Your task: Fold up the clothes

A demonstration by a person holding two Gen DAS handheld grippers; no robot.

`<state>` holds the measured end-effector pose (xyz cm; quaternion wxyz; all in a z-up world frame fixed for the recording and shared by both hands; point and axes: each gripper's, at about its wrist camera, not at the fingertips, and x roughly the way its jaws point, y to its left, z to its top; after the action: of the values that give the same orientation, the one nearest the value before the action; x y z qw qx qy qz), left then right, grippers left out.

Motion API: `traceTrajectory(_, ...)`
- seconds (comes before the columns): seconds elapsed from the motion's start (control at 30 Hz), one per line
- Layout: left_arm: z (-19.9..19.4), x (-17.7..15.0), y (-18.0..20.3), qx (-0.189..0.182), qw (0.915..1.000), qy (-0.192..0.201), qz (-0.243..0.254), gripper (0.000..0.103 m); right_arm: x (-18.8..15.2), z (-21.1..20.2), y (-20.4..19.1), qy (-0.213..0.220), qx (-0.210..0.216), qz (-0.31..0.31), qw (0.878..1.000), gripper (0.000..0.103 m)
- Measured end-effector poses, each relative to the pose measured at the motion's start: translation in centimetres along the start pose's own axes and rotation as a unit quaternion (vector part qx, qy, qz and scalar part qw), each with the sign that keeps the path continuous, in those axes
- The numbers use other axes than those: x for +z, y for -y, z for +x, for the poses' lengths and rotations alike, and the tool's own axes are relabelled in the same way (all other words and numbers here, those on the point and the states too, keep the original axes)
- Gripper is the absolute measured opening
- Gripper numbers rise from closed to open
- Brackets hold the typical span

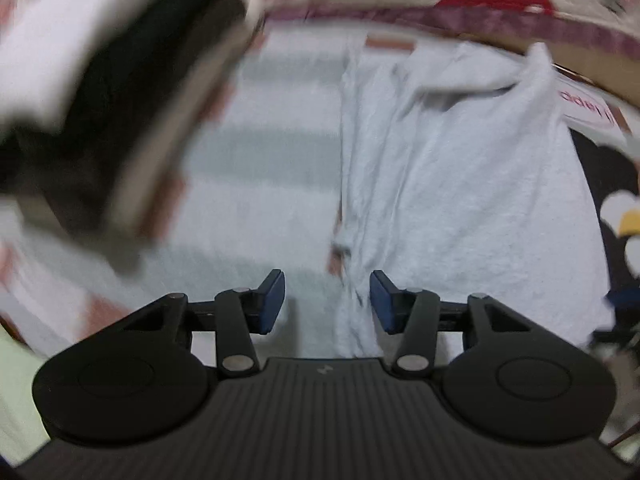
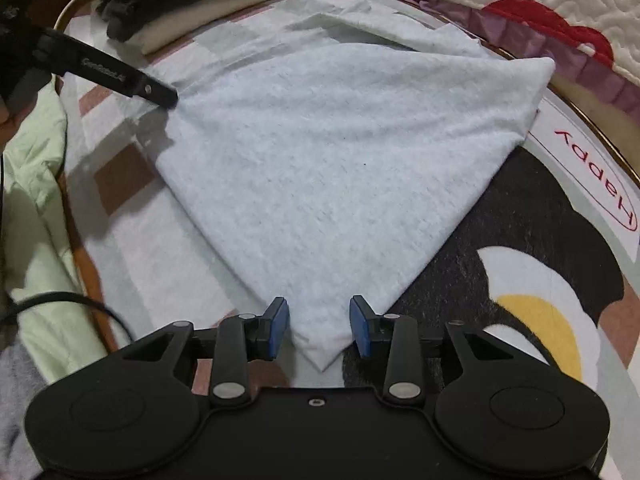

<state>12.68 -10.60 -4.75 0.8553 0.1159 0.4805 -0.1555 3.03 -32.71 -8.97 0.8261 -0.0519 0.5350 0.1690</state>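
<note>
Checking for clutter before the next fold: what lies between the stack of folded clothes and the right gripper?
Only the light blue garment, spread flat, lies between the stack of folded clothes and the right gripper; its near corner sits between the fingers. The right wrist view shows it.

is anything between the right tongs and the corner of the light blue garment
Nothing visible. The right tongs stand open straight over the near corner of the light blue garment, with no other item in between.
</note>
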Motion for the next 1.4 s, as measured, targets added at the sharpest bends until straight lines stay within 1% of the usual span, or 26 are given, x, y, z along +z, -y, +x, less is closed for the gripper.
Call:
traceTrajectory(0.03,-0.7,0.3,0.3,-0.008,0.9996,0.020,0.016,0.051,0.3,-1.1,0.7,0.029,0.011,0.023,0.999,0.039)
traceTrajectory(0.1,-1.6,1.3,0.9,-0.032,0.9967,0.059,0.045,0.052,1.0,-2.8,2.6,0.101,0.025,0.065,0.992,0.038)
traceTrajectory(0.13,-1.2,2.3,1.1,-0.060,0.9939,0.074,0.054,0.055,1.3,-3.2,3.7,0.136,0.016,0.081,0.987,0.039)
traceTrajectory(0.17,-0.6,3.4,1.4,-0.077,0.9909,0.087,0.068,0.056,1.7,-3.3,4.6,0.166,0.005,0.092,0.982,0.040)
traceTrajectory(0.2,0.4,4.5,1.8,-0.081,0.9885,0.094,0.086,0.058,2.0,-2.8,5.1,0.181,-0.006,0.095,0.979,0.040)
traceTrajectory(0.3,4.5,7.4,3.5,-0.066,0.9810,0.101,0.152,0.058,2.4,-0.8,6.0,0.203,-0.010,0.093,0.975,0.040)
traceTrajectory(0.4,8.9,9.5,5.1,-0.055,0.9772,0.096,0.181,0.059,1.9,1.1,5.9,0.178,-0.017,0.093,0.979,0.040)
traceTrajectory(0.47,11.5,10.7,5.4,-0.054,0.9809,0.085,0.167,0.060,1.6,1.9,5.6,0.166,-0.021,0.076,0.983,0.040)
traceTrajectory(0.53,12.9,11.4,5.4,-0.060,0.9829,0.091,0.148,0.068,1.5,2.6,5.8,0.155,-0.018,0.081,0.984,0.040)
traceTrajectory(0.63,13.9,12.5,5.3,-0.077,0.9841,0.099,0.125,0.066,1.5,3.0,6.2,0.154,-0.007,0.095,0.984,0.041)
traceTrajectory(0.67,14.1,12.8,5.3,-0.082,0.9840,0.099,0.123,0.059,1.5,3.0,6.3,0.155,-0.004,0.099,0.983,0.041)
traceTrajectory(0.7,14.2,13.1,5.5,-0.088,0.9835,0.096,0.126,0.031,1.3,3.1,6.2,0.158,-0.001,0.105,0.982,0.041)
traceTrajectory(0.73,14.2,13.3,5.8,-0.093,0.9823,0.095,0.132,0.014,1.3,3.2,6.3,0.161,0.002,0.108,0.981,0.041)
traceTrajectory(0.77,14.0,13.5,6.1,-0.099,0.9805,0.100,0.137,0.009,1.2,3.3,6.4,0.163,0.003,0.110,0.981,0.042)
traceTrajectory(0.8,13.7,13.6,6.2,-0.103,0.9792,0.106,0.139,0.006,1.2,3.3,6.3,0.164,0.002,0.106,0.981,0.042)
traceTrajectory(0.9,11.9,14.3,4.9,-0.098,0.9793,0.142,0.107,0.005,1.1,3.5,5.9,0.166,-0.006,0.091,0.982,0.043)
traceTrajectory(1.0,11.3,15.1,2.5,-0.104,0.9797,0.158,0.067,0.006,1.1,3.5,5.5,0.164,-0.014,0.078,0.983,0.043)
traceTrajectory(1.07,12.3,14.9,1.2,-0.103,0.9816,0.154,0.047,0.008,1.2,3.5,5.3,0.162,-0.018,0.072,0.984,0.043)
traceTrajectory(1.1,13.1,14.7,0.6,-0.092,0.9841,0.149,0.033,0.012,1.2,3.4,5.3,0.161,-0.020,0.070,0.984,0.043)
traceTrajectory(1.17,14.4,14.2,-0.5,-0.070,0.9874,0.142,0.005,0.016,1.2,3.4,5.1,0.160,-0.024,0.063,0.985,0.044)
traceTrajectory(1.2,14.4,14.1,-1.0,-0.060,0.9877,0.145,-0.006,0.019,1.2,3.4,5.0,0.160,-0.026,0.060,0.985,0.044)
traceTrajectory(1.27,13.9,14.3,-2.0,-0.043,0.9878,0.148,-0.024,0.018,1.2,3.4,5.1,0.159,-0.028,0.057,0.985,0.044)
traceTrajectory(1.3,13.5,14.5,-2.5,-0.035,0.9877,0.149,-0.033,0.018,1.3,3.3,5.1,0.159,-0.027,0.057,0.985,0.044)
traceTrajectory(1.33,13.1,14.7,-3.0,-0.027,0.9875,0.149,-0.042,0.015,1.3,3.4,5.2,0.159,-0.027,0.057,0.985,0.044)
traceTrajectory(1.37,12.8,15.0,-3.5,-0.019,0.9872,0.150,-0.051,0.015,1.3,3.4,5.3,0.159,-0.026,0.058,0.985,0.044)
traceTrajectory(1.4,12.4,15.0,-3.9,-0.029,0.9870,0.146,-0.060,0.018,1.3,3.3,5.2,0.159,-0.026,0.059,0.985,0.044)
